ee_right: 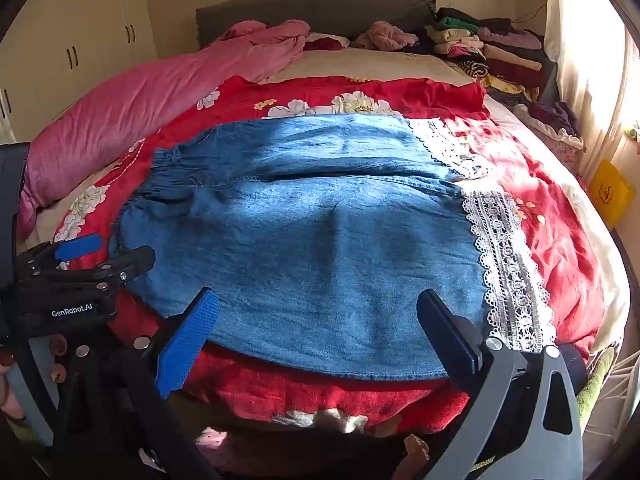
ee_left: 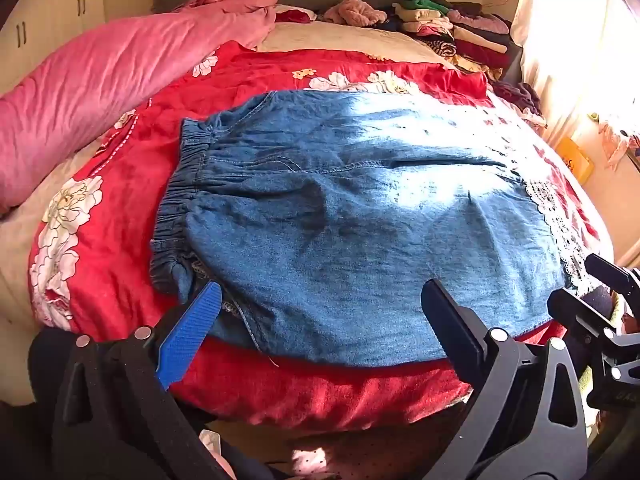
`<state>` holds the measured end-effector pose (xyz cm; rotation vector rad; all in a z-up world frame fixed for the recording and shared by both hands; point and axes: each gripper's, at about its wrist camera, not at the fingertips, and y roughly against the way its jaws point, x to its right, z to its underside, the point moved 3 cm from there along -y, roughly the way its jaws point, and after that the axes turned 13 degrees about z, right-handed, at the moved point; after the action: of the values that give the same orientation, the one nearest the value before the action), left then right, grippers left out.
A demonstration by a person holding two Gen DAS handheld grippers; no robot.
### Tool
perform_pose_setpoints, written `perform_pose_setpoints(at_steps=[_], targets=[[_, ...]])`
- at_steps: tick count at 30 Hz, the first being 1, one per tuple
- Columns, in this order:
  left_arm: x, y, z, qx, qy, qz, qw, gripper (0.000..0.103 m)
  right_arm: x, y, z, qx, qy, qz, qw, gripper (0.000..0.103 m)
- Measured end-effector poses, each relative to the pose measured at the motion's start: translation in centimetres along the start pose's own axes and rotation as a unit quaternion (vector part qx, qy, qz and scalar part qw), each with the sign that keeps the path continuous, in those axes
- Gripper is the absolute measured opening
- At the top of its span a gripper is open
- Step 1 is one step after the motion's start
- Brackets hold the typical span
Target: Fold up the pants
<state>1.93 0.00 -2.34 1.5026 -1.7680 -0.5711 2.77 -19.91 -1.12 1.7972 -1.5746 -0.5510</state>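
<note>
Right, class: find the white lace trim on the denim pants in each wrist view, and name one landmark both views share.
Left wrist view: the lace trim runs down the far right, along the right end of the denim pants.
Right wrist view: the lace trim sits right of centre, much more fully shown, on the same end of the pants.
Shared landmark: the pink quilt at upper left.

One pair of blue denim pants with white lace hems (ee_left: 360, 216), centre frame. One red floral bedsheet (ee_left: 120, 264) underneath. One pink rolled quilt (ee_left: 100, 80) upper left, one stack of folded clothes (ee_left: 460, 28) upper right, two black two-finger grippers.
</note>
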Motion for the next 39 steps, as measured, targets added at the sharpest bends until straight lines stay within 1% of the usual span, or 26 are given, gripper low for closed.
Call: perform_pose_setpoints(at_steps=[2,3,8,14,15,19,39], targets=[[0.02,0.04,-0.01,0.003,-0.004,-0.003,1.0000,0.094,0.13,0.00,-0.21,0.000,-0.003,0.000,1.000,0.099],[0.00,0.05,-0.01,0.003,-0.003,-0.003,1.0000,0.094,0.37,-0.11,-0.24,-0.002,-0.007,-0.011,1.000,0.099],[-0.03,0.03,0.01,0.003,-0.003,-0.008,1.0000,0.094,0.21,0.00,0.22,0.000,-0.011,-0.008,1.000,0.099],[-0.11,0.08,-0.06,0.003,0.002,-0.010,0.9999,0.094,0.27,-0.20,0.22,-0.008,-0.015,-0.014,1.000,0.099],[0.02,0.46,-0.64,0.003,0.003,-0.011,0.9999,0.094,0.22,-0.19,0.22,-0.008,-0.014,-0.014,1.000,0.099],[-0.48,0.27,-0.22,0.003,0.000,-0.011,0.9999,0.094,0.25,-0.22,0.29,-0.009,-0.015,-0.014,1.000,0.099],[-0.50,0.39,-0.01,0.005,-0.001,-0.012,0.9999,0.094,0.29,-0.29,0.38,-0.010,-0.015,-0.013,1.000,0.099]])
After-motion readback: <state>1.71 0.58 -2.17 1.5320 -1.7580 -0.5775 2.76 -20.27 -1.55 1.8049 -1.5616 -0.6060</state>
